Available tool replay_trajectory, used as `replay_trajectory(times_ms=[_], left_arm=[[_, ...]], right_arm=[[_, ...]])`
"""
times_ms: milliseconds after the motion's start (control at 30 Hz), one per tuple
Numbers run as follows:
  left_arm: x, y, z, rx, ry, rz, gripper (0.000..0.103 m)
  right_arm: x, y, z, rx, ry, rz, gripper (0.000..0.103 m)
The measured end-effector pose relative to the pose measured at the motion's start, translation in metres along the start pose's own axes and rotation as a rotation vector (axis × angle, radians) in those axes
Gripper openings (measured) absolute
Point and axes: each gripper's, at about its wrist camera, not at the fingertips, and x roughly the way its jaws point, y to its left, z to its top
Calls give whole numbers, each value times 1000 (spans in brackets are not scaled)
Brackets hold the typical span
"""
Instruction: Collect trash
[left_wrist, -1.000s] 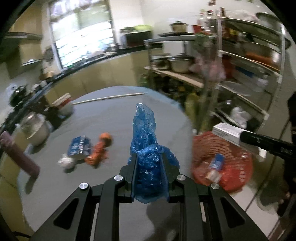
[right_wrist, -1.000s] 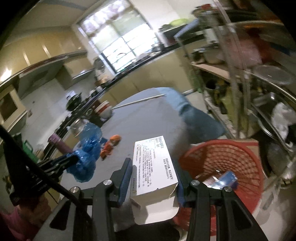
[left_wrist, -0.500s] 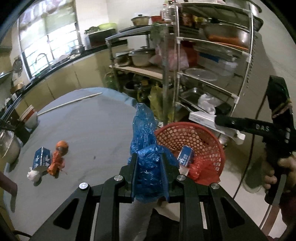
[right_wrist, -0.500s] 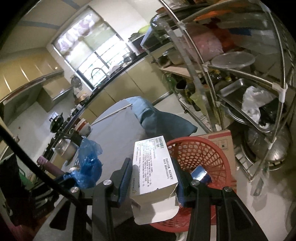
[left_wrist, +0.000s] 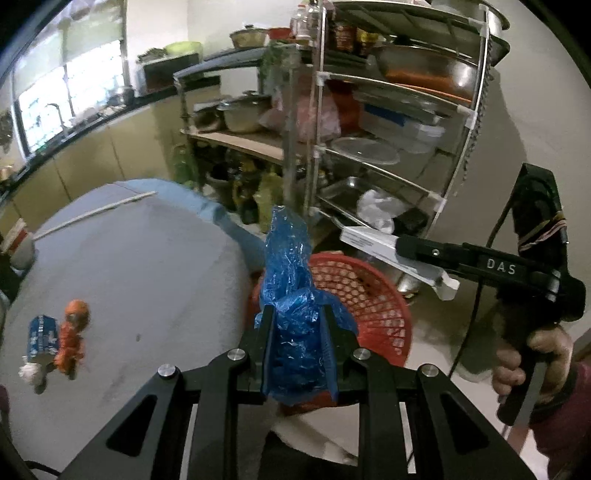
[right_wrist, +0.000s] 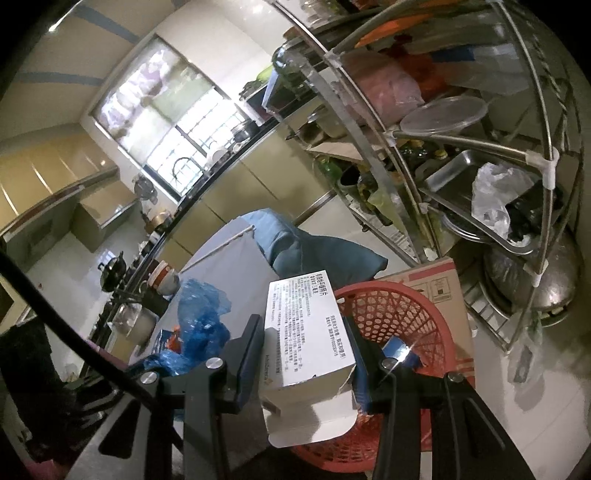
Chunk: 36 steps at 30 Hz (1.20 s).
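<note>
My left gripper (left_wrist: 297, 332) is shut on a crumpled blue plastic bag (left_wrist: 291, 291), held just past the table's right edge in front of the red mesh basket (left_wrist: 373, 295). My right gripper (right_wrist: 304, 339) is shut on a white printed carton (right_wrist: 306, 332), held over the red basket (right_wrist: 406, 325). In the left wrist view the right gripper (left_wrist: 402, 245) holds the carton (left_wrist: 373, 245) above the basket's far rim. The blue bag also shows in the right wrist view (right_wrist: 199, 325). A blue packet (right_wrist: 397, 349) lies in the basket.
On the grey table (left_wrist: 140, 280) lie a blue packet (left_wrist: 42, 338), orange trash (left_wrist: 72, 339) and a white wad (left_wrist: 31, 373), plus a long white stick (left_wrist: 96, 212). A metal rack (left_wrist: 388, 122) of pots and trays stands behind the basket. A cardboard box (right_wrist: 436, 280) sits beside it.
Both grippers have swung right, away from the table toward the basket. The blue bag now hangs in front of the basket, and the carton sits over it.
</note>
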Motion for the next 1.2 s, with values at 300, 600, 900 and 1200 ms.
replay_trajectory(times_ms=[300,600,900,1200], left_arm=[[18,-12,1,-9,45,-66,24],[26,-17,11,6,37,-78,24],[27,-16,18,-13,19,-96,37],[13,-2,13,-32,-25,-60,61]], right_arm=[[8,-12,-2,61,8,-14,46],[12,-22,-3,112,13,4,47],[19,-26,-2,155,34,36,56],[14,-20,0,154,8,29,61]])
